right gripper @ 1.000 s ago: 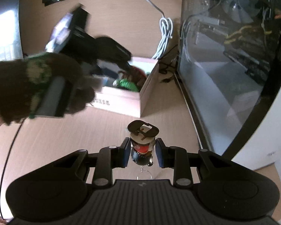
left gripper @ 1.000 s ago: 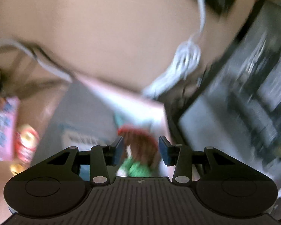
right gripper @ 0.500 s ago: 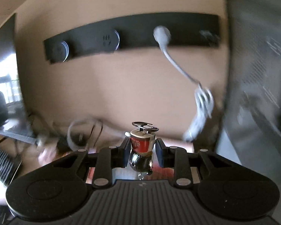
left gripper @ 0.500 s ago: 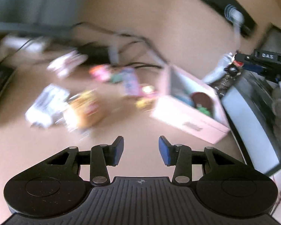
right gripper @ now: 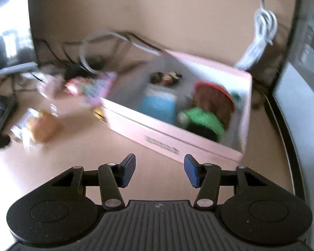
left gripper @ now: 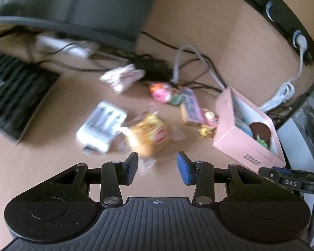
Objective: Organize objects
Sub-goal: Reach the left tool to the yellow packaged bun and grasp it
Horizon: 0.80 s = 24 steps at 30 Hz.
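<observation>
An open pink box (right gripper: 177,144) sits on the desk and holds a blue item (right gripper: 159,104), a green item (right gripper: 200,119), a brown round thing with a red rim (right gripper: 213,100) and a small dark figure (right gripper: 165,77). My right gripper (right gripper: 159,165) hangs just short of the box's near wall, its jaws opening with nothing between them. My left gripper (left gripper: 157,163) is open and empty, just behind a yellow snack packet (left gripper: 148,133). Left of the pink box (left gripper: 246,129) lie a white battery pack (left gripper: 101,126), a pink toy (left gripper: 163,93) and a pink-and-blue packet (left gripper: 191,105).
A black keyboard (left gripper: 12,90) lies at the left and a dark monitor (left gripper: 73,6) stands behind it. Black and grey cables (left gripper: 190,62) run behind the scattered items. A coiled white cable (right gripper: 259,35) hangs behind the box. A glass-sided computer case (right gripper: 299,104) bounds the right side.
The small figure held by my right gripper is gone from its jaws, which have spread apart. My left gripper swung from over the box to the scattered items on the desk.
</observation>
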### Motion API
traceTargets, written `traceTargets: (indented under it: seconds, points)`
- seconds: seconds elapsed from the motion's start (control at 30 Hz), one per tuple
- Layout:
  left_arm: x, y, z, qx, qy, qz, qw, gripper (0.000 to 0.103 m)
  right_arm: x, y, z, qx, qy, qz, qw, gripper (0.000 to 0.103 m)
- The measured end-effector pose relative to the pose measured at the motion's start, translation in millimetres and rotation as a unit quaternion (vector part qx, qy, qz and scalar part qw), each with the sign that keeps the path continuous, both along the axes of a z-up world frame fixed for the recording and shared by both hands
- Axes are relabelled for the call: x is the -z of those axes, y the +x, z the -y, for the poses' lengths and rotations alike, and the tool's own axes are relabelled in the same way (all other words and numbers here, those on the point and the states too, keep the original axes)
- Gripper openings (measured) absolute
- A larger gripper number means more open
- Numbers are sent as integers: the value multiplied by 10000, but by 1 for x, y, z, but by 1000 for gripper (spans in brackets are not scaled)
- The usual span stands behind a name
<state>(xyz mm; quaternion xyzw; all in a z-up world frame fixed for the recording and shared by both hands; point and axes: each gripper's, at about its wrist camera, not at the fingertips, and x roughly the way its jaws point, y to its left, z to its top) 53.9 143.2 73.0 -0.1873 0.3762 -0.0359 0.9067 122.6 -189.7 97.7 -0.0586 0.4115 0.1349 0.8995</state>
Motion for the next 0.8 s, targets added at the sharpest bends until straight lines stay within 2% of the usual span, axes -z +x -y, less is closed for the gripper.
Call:
traceTargets:
  seconds: [0.1,0.2,0.27,0.37,0.53,0.63,0.67,0.73,0.8]
  points:
    - [-3,15,11,13,132,11,9999,45,2,7,17,247,66,23,9997,49]
    - [-4,26,19,2,284,57,9996,45,-1,9,23,405,-176,262,9987,49]
    - [-5,31,23,55,374,77,9993,45,-3,10,28,424,-88,290,9986,50]
    - [-10,48,25,155,362,84,9992,45,-6,3,30,316,120,300,9990,57]
    - [-17,95,25,85,-218,-10,9997,45,-6,-21,23,147,284,231,9992,64]
    - [-21,114,20,40,-460,-197,9987,45,-2,-40,15,-19,161,230,9996,66]
    - [-24,114,18,165,-378,-129,9991,45,-1,-47,13,-97,81,272,9996,68]
    - [-30,109,16,649,152,83,9977,45,3,-63,9,-279,-84,371,9989,73]
    - [-30,96,15,1182,713,243,9901,45,8,-75,6,-409,-227,377,9982,74]
